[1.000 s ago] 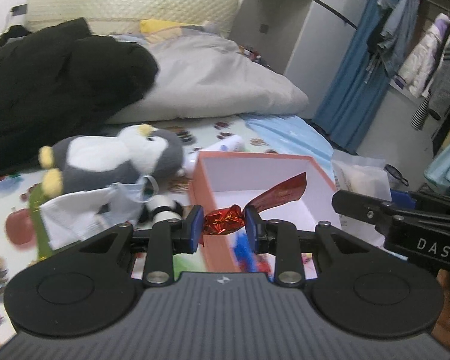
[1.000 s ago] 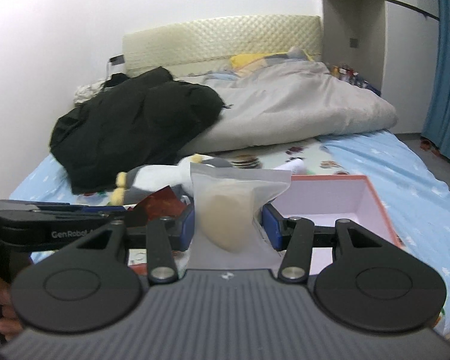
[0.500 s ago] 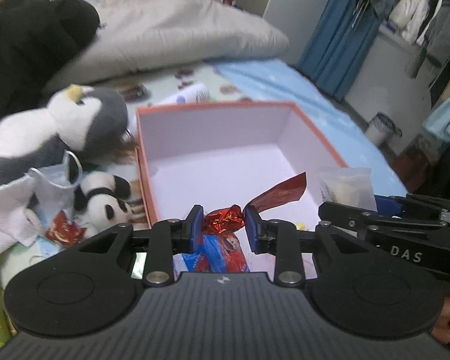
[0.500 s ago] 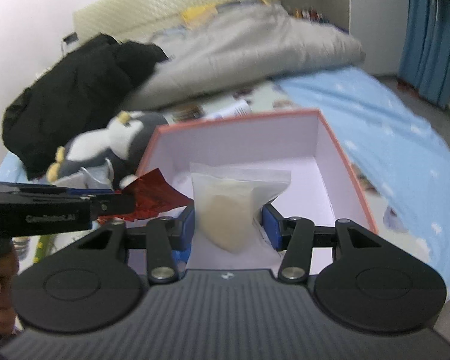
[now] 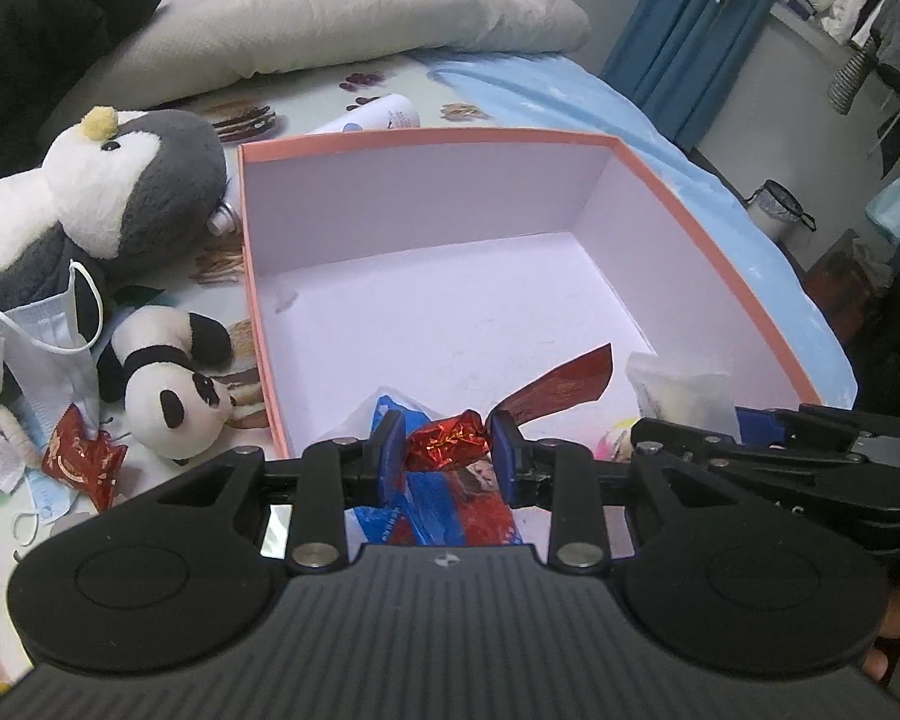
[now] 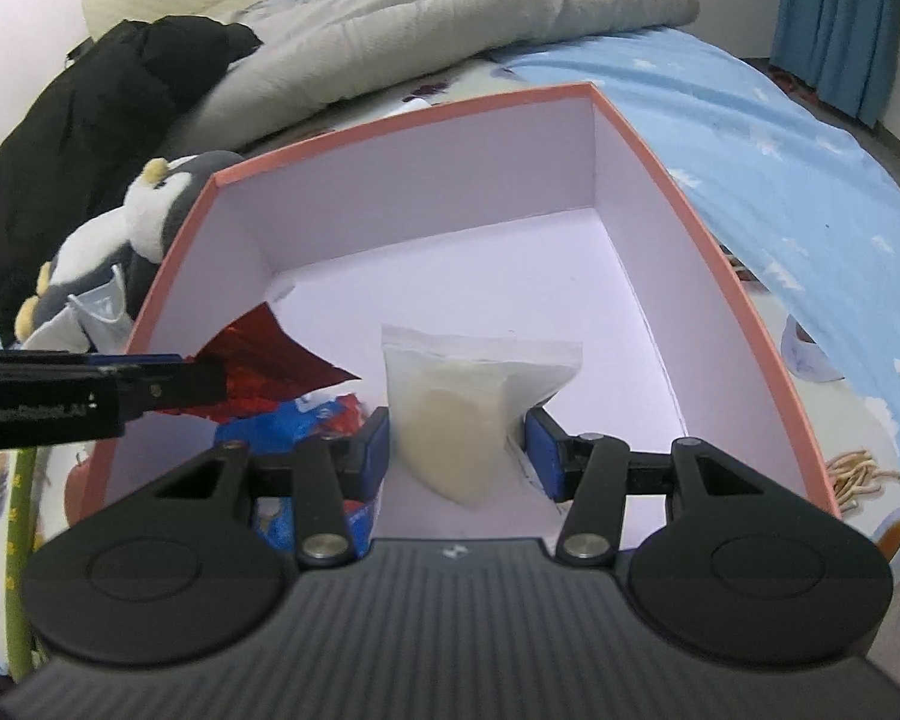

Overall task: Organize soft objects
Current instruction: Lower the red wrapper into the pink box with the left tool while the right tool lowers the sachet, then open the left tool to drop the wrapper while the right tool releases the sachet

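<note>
In my left camera view, at the far left edge, a white cloth is getting cut off by the frame. A blue face mask [image 5: 54, 330] is lying partly over it, under the big gray penguin toy [image 5: 108, 192]. Just below the mask, a red candy [image 5: 81, 459] is sitting on the bed, near the little panda toy [image 5: 162, 381]. Behind the penguin, a white bottle [image 5: 378, 115] is peeking out, mostly hidden by the pink box [image 5: 714, 240].

In the lower middle, my left gripper [image 5: 447, 450] is squeezing a shiny red wrapper [image 5: 450, 444] above the near end of the box. A blue snack bag [image 5: 444, 510] is lying in the box under it, half hidden by my fingers.

To the lower right, my right gripper is coming in from the side, so I am seeing only part of it.

In my right camera view, my right gripper [image 6: 456, 450] is pinching a clear bag [image 6: 468, 414] with something pale inside. I am not able to tell what it is. It is hanging over the box floor.
</note>
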Demonstrator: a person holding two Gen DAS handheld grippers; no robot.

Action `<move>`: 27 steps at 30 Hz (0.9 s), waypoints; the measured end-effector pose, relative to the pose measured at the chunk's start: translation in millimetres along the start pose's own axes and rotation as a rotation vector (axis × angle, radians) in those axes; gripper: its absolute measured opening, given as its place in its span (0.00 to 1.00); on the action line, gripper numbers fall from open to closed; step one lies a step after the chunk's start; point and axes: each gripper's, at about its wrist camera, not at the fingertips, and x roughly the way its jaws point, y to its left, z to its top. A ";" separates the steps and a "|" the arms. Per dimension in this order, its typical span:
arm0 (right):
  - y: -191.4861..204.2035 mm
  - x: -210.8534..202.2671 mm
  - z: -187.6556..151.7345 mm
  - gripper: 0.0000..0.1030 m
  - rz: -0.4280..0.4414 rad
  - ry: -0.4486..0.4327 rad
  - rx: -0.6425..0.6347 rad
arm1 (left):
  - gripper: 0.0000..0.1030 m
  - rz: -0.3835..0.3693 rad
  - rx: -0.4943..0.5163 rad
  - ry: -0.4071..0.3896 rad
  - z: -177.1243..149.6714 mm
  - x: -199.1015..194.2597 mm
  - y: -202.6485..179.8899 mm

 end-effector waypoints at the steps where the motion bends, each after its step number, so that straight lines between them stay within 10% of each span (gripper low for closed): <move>1: -0.9 0.7 0.4 0.51 -0.002 0.001 0.009 | 0.37 -0.003 0.004 0.007 0.8 -0.1 0.2; 4: -3.5 1.0 1.8 0.57 0.007 0.013 0.031 | 0.49 -0.013 -0.001 -0.013 1.0 -5.9 1.8; 27: 53.3 -137.8 -20.6 0.63 0.047 -0.227 -0.018 | 0.49 -0.033 0.023 -0.243 -46.9 -168.9 -13.6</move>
